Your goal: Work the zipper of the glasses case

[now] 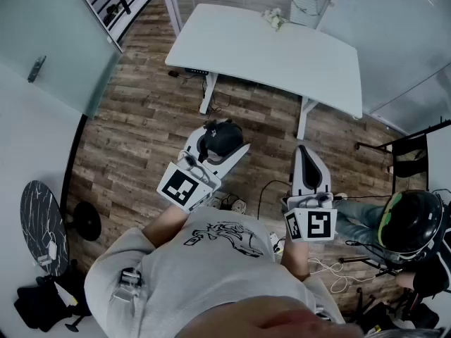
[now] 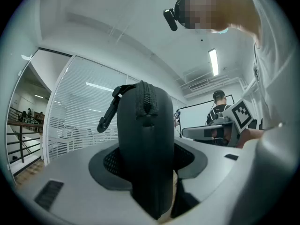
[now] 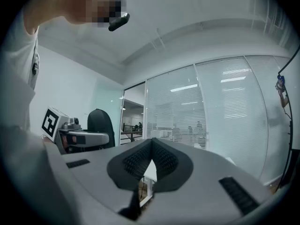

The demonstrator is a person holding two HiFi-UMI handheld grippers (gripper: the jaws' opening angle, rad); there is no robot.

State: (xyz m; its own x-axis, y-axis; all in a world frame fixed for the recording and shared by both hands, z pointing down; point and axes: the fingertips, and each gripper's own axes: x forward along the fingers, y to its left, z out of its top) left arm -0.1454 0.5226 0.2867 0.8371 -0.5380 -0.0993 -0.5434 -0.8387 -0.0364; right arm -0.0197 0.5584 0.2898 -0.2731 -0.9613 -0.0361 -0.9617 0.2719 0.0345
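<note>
Left claw [image 2: 147, 159]: clamped on the glasses case [image 2: 143, 139], which stands upright between the pads. Case dark, smooth and round-ended. The zipper [image 2: 146, 102] runs down the middle of the end facing the camera. A dark clip strap [image 2: 108, 114] hangs off its upper left.

Right claw [image 3: 151, 161]: pads pressed together, nothing between them.

Both held in mid-air over the wood floor [image 1: 141, 118], well short of the white worktop [image 1: 282, 55].

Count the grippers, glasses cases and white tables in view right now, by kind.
Grippers: 2 (left gripper, right gripper)
Glasses case: 1
White table: 1
Total: 4
</note>
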